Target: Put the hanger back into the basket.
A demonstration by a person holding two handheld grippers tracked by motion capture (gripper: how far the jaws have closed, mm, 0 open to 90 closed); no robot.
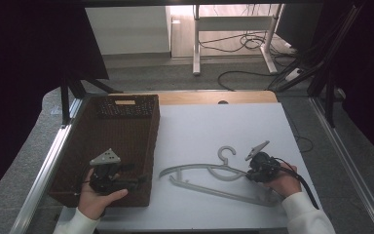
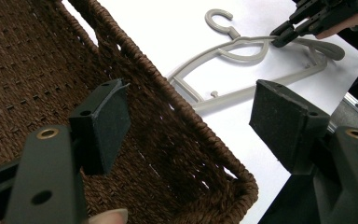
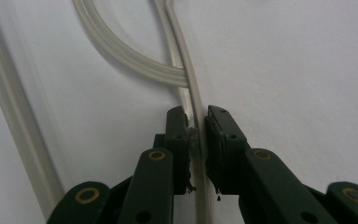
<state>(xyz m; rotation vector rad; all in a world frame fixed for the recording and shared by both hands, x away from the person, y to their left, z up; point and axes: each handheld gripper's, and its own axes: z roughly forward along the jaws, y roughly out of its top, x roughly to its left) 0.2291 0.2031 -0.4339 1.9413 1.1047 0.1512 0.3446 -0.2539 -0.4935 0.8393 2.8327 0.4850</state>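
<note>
A grey plastic hanger [image 1: 214, 191] lies flat on the white tabletop [image 1: 214, 126], hook pointing away from me. My right gripper [image 1: 247, 174] is shut on the hanger's upper arm just right of the hook; in the right gripper view the jaws [image 3: 196, 116] pinch that thin bar [image 3: 135, 60]. My left gripper [image 1: 141, 179] is open at the near right corner of a brown wicker basket [image 1: 156, 126]. In the left gripper view its jaws [image 2: 191, 98] straddle the basket rim [image 2: 205, 135], one inside and one outside, touching nothing. The hanger [image 2: 242, 44] and the right gripper [image 2: 279, 37] lie beyond.
The basket takes up the left part of the table and looks empty inside. A wooden strip [image 1: 199, 97] borders the table's far edge. Metal rails [image 1: 44, 165] run along both sides, with cables [image 1: 243, 44] on the floor beyond.
</note>
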